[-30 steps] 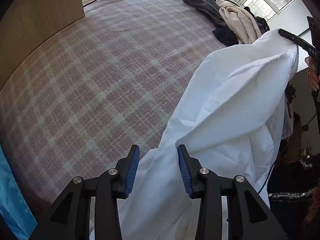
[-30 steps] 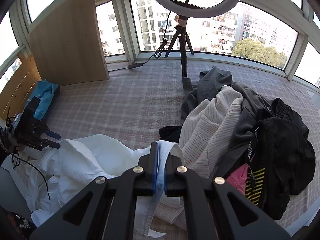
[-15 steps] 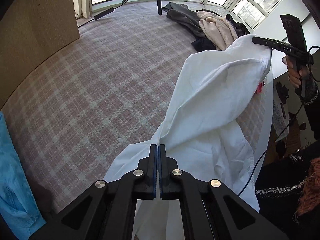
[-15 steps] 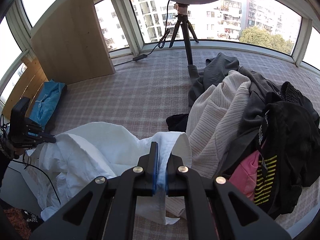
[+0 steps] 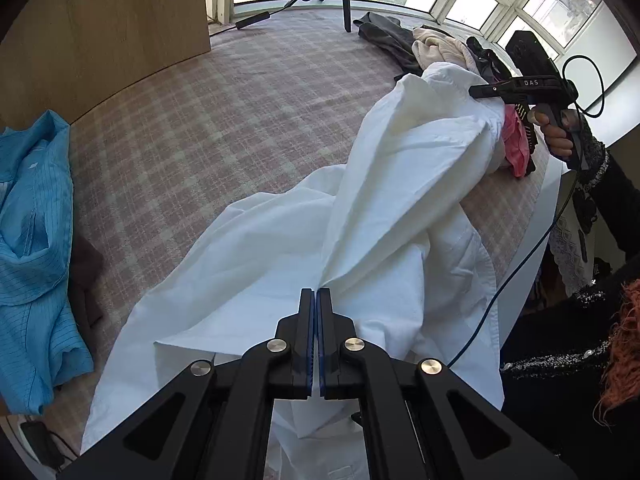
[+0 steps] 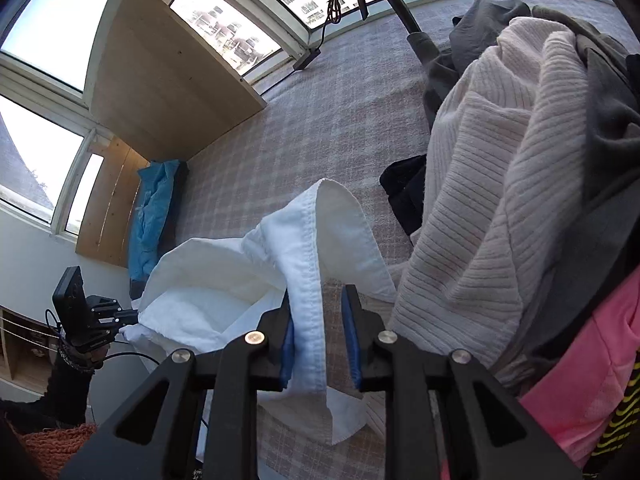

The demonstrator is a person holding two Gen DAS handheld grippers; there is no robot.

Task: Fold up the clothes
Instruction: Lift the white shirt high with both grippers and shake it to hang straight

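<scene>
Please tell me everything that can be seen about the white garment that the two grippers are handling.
The white garment looks like a thin woven cotton shirt, creased, with stitched hems. It is unfolded and stretched loosely over the checked cloth. The left gripper is shut on a fold at one end. At the other end a stitched band lies between the open jaws of the right gripper, against one blue pad. Part hangs over the surface's edge.
</scene>
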